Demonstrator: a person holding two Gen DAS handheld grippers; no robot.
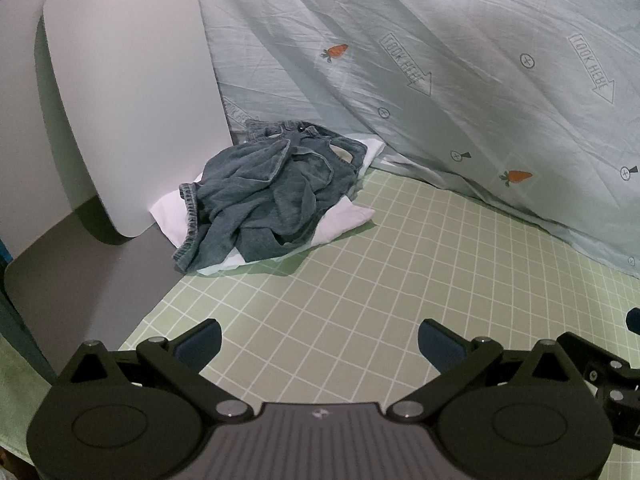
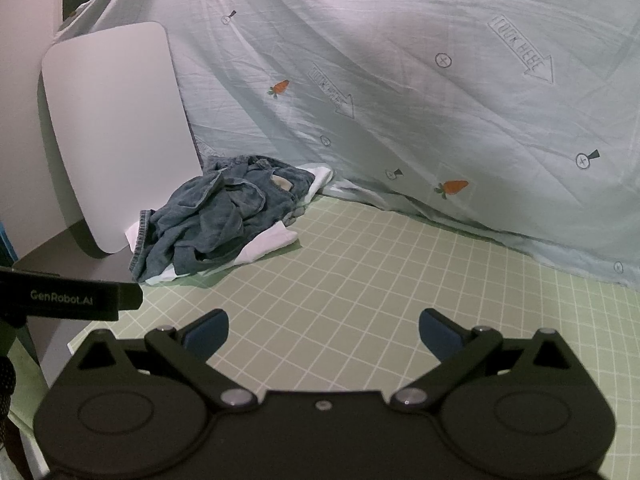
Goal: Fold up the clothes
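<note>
A crumpled blue denim garment (image 1: 264, 192) lies in a heap on top of a white garment (image 1: 344, 216) at the far left of the green checked mat (image 1: 360, 288). It also shows in the right wrist view (image 2: 224, 212), on the white garment (image 2: 272, 240). My left gripper (image 1: 320, 344) is open and empty, low over the mat, well short of the heap. My right gripper (image 2: 322, 336) is open and empty, also over the mat (image 2: 400, 280) and short of the heap.
A white rounded board (image 1: 128, 96) leans upright just left of the heap, on a grey surface (image 1: 80, 264). A pale printed sheet (image 1: 440, 80) hangs behind the mat. The left gripper's body (image 2: 68, 300) shows at the right wrist view's left edge.
</note>
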